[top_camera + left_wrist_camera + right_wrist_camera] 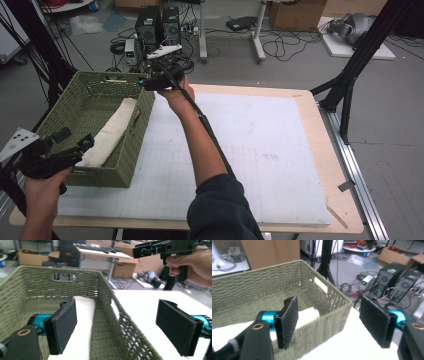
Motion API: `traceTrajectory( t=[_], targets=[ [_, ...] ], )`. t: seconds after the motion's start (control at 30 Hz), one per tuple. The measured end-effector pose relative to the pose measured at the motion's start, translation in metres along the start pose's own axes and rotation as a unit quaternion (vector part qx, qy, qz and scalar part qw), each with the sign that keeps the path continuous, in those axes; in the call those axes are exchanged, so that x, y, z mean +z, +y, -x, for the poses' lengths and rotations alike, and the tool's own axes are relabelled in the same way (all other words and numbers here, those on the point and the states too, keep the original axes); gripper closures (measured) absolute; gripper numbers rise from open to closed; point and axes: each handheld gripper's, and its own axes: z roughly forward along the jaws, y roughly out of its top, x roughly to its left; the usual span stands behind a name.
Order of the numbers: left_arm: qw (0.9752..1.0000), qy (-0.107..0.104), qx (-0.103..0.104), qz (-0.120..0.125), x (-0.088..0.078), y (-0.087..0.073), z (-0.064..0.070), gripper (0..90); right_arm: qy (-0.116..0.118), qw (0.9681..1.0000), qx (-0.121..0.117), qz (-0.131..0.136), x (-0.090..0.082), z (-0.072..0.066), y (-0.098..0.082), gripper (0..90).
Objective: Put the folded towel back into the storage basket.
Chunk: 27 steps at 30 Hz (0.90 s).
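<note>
A green woven basket [100, 175] stands on the left side of the table. Inside it a rolled white cloth [112, 132] lies lengthwise against the right wall. My left gripper [75, 139] hovers at the basket's near end, open, its jaws straddling the right wall with nothing pressed between them [117, 325]; the cloth [82, 322] lies just past its left jaw. My right gripper [145, 82] is held over the basket's far right corner, open and empty [329, 320]. The basket [249, 297] and the cloth's end [308, 315] lie beyond its jaws. The right gripper [136, 251] is also high in the left gripper view.
A white foam board [240, 150] covers the wooden table [320, 150]. Beyond the far edge, computer towers [160, 25] and cables sit on the floor. Black frame legs [350, 75] stand at the right, and cardboard boxes [295, 15] are at the back.
</note>
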Motion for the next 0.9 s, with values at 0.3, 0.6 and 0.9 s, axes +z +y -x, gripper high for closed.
traceTrajectory(
  t=[0.3, 0.6, 0.9],
  targets=[
    [0.9977, -0.066, 0.017, -0.009, 0.022, -0.001, 0.024, 18.0, 0.005, 0.9997, 0.022, 0.004, -0.06, 0.025, -0.037, 20.0],
    [0.9917, -0.125, 0.031, -0.011, 0.041, -0.002, 0.052, 18.2, -0.028, 0.9987, 0.043, 0.003, -0.134, 0.045, -0.091, 18.1],
    [0.983, -0.171, 0.056, -0.035, 0.063, -0.011, 0.085, 18.7, -0.06, 0.9967, 0.055, 0.0, -0.204, 0.051, -0.154, 17.3]
  ],
)
